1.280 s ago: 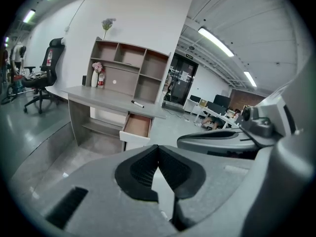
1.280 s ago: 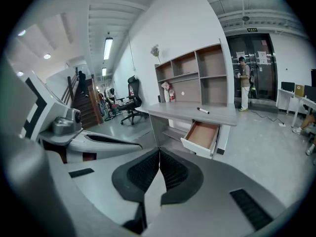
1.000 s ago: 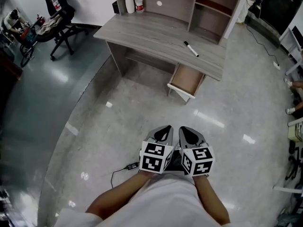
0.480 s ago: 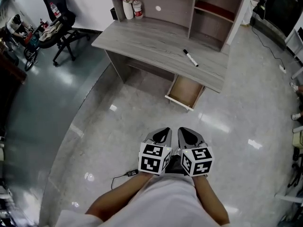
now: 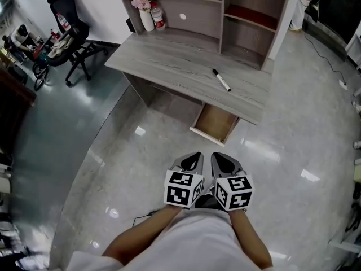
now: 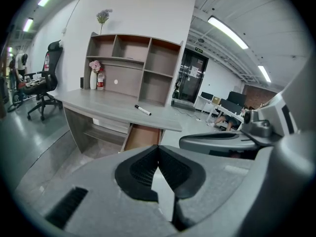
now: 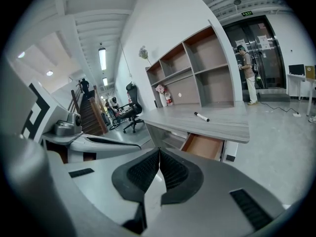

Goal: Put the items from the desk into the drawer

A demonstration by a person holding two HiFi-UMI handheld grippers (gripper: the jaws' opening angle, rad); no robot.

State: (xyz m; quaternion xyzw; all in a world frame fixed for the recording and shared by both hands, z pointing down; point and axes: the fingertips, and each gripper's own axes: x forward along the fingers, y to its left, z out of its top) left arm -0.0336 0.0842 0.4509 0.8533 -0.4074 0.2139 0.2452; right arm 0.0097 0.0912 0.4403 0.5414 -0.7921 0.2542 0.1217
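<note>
The marker (image 5: 221,79) is lying on the grey wooden desk (image 5: 169,52), right of centre in the upper half of the head view. It is white-bodied with a black cap, well apart from both grippers and touched by neither. Just below it, under the desk's near edge, the drawer (image 5: 216,122) is standing pulled open with its brown floor showing bare, so nothing is sitting in it yet. At the upper left of the desk, against the shelf unit, a white vase of pink flowers (image 5: 145,7) and a small bottle (image 5: 158,17) are standing side by side; I cannot tell whether they count among the items. The left gripper (image 5: 196,154) and the right gripper (image 5: 221,156) are hanging side by side at lower centre, over the glossy floor and near the person's body. Each gripper's own view is showing its jaws pressed together at the tips with nothing between them. By my reading the task is barely beginning: the drawer is ready, but no item is being carried, and all the fetching and placing is waiting to be done.
</note>
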